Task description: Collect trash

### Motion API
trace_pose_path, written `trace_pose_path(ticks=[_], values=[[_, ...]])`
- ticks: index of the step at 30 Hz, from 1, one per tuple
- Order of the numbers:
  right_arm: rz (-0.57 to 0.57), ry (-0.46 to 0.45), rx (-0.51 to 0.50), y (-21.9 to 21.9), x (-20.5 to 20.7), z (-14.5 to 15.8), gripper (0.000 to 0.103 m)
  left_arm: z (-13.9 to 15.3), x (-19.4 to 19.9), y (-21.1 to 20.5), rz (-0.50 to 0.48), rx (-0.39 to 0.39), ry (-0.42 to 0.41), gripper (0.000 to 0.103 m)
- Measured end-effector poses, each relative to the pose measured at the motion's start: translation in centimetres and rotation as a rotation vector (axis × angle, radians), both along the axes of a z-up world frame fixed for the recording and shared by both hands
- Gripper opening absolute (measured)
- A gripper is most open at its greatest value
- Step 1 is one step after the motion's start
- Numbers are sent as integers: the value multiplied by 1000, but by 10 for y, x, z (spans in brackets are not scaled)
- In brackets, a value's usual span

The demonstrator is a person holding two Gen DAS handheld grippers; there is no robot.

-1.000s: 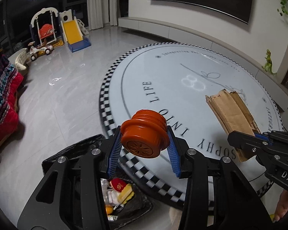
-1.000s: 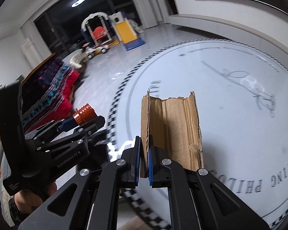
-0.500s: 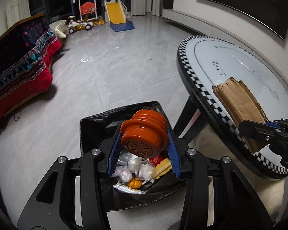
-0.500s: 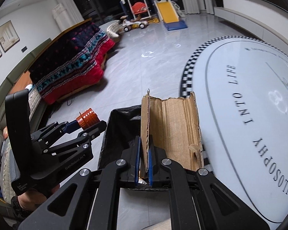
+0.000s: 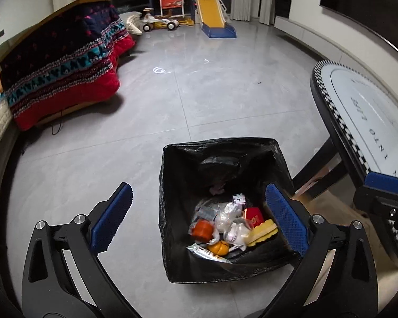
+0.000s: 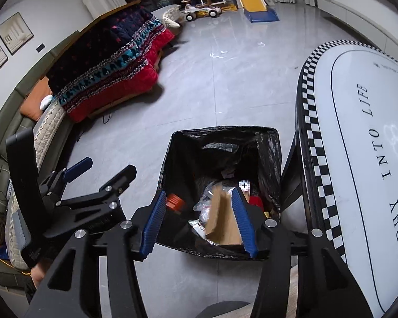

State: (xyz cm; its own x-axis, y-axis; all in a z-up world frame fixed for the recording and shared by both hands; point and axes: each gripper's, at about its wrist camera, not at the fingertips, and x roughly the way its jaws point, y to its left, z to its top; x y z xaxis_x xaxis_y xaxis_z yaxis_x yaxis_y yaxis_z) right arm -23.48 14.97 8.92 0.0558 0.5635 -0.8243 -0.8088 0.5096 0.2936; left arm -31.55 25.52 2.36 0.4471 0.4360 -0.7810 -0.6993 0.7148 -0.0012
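Dropping trash into the black-lined square bin (image 5: 225, 270) on the grey floor is the step in hand. The left gripper (image 5: 199, 220) hangs above the bin with its jaws opening to full width and nothing between the blue pads; the ribbed orange plastic cap (image 5: 202, 231) lies on the heap of wrappers at the bottom, well below and between them. The right gripper (image 6: 200, 222) is also opening. The torn brown cardboard piece (image 6: 221, 218) sits between its pads, blurred, close to the right-hand pad; whether it still touches that pad I cannot tell, but it looks to be slipping down toward the wrappers.

Judging from this, the next move calls for letting the cardboard clear the pads, then lifting both tools away and turning toward the round white table with the chequered rim (image 6: 309, 122) just beside the bin, to look for any remaining litter.
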Motion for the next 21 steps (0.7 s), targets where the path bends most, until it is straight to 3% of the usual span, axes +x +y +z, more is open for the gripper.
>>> trace_pose_path(ticks=[21], values=[[-18, -32, 60, -20, 10, 22, 53, 13, 28, -19, -92, -2, 13, 97]])
